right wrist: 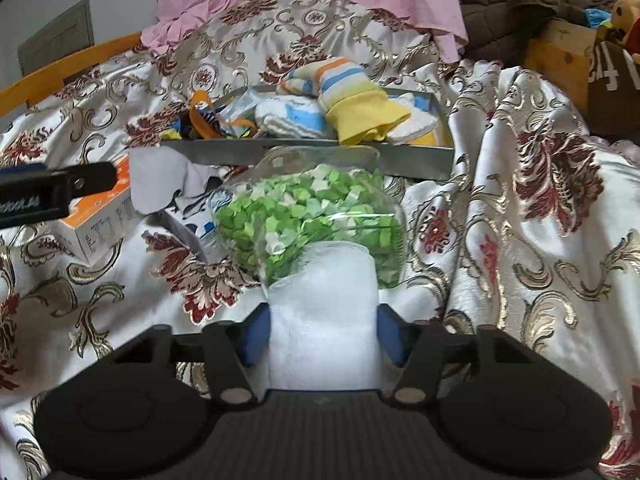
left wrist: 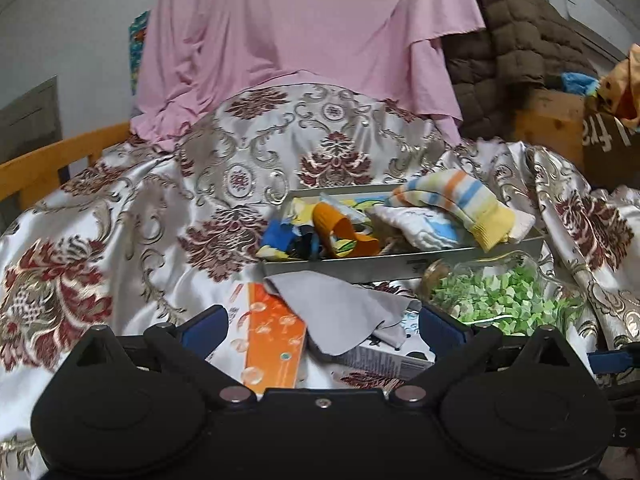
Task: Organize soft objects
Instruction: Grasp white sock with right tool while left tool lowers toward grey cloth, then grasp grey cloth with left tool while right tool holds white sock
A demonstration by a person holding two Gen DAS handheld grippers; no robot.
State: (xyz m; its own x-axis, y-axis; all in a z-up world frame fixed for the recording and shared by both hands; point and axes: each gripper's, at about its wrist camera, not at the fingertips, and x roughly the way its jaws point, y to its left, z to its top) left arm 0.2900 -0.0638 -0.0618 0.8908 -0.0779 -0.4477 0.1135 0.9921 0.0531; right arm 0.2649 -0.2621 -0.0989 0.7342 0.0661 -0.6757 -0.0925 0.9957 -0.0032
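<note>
White folded cloth (right wrist: 324,312) sits clamped betw. the blue pads (right wrist: 253,334) of the right gripper (right wrist: 323,334), pads pressing its two sides. Cloth is on the near side of the metal tray (right wrist: 312,156), w/ the clear jar of green paper stars (right wrist: 316,216) lying on its side betw. cloth and tray; cloth's top edge overlaps the jar in the right wrist view.

Left gripper (left wrist: 324,326) has its fingers wide apart, nothing betw. them; it hovers on the near side of the tray over a grey cloth (left wrist: 340,308) and an orange-and-white box (left wrist: 272,340). Grey cloth lies just in front of the tray's near wall, draped partly over the orange box and over a second printed box (left wrist: 384,362) beside it. In the right wrist view the left gripper's finger (right wrist: 60,190) shows to the left of the tray, above the orange box.

Tray holds soft stuff: striped sock w/ yellow cuff (left wrist: 452,204) on top at its right end, cuff hanging over the near wall; white-and-blue towel (left wrist: 416,224) under it; orange fabric piece (left wrist: 340,232) and blue/yellow scraps (left wrist: 280,240) at the left end, scraps spilling over the rim.

Everything rests on a shiny floral bedspread (left wrist: 140,208). Behind the tray: pink sheet (left wrist: 300,32), brown quilted coat (left wrist: 504,48) to its right.
</note>
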